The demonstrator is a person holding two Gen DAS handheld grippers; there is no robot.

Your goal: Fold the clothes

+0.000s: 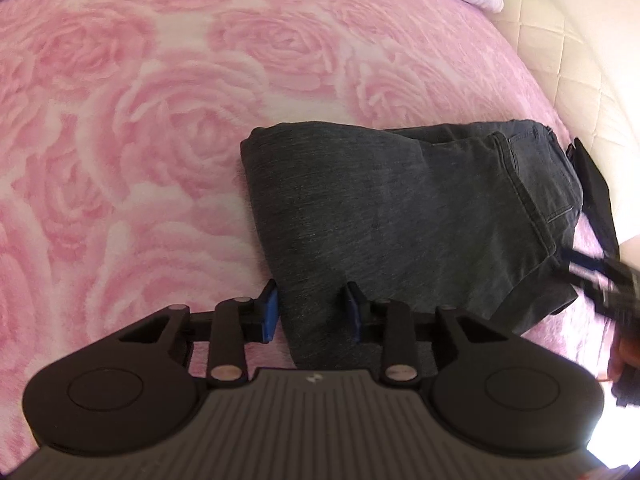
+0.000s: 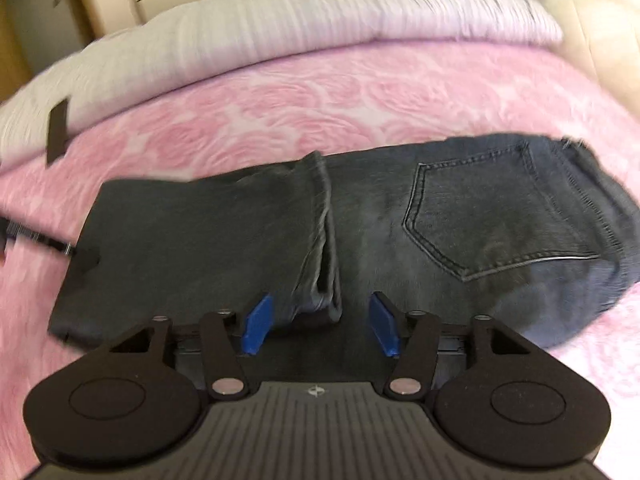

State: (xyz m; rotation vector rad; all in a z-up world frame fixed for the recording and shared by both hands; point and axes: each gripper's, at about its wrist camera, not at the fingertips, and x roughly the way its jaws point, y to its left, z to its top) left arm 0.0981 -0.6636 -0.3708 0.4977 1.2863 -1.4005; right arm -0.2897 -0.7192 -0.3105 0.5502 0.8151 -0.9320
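Counting what lies before us, we find one pair of dark jeans [image 1: 400, 216], folded, lying on one pink rose-patterned blanket [image 1: 140, 140], with one pale quilt [image 2: 300, 20] bunched beyond the jeans. We hold two claws. Our left claw [image 1: 312, 312] has its fingers apart, straddling the near edge of the jeans. Our right claw [image 2: 320, 324] is spread wider, its fingers either side of the folded leg hem, clamping nothing.

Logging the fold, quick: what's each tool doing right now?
Left tool: open, fingers straddling the near edge of the jeans, not clamped.
Right tool: open, the folded-over leg hem lies between its fingers, nothing gripped.
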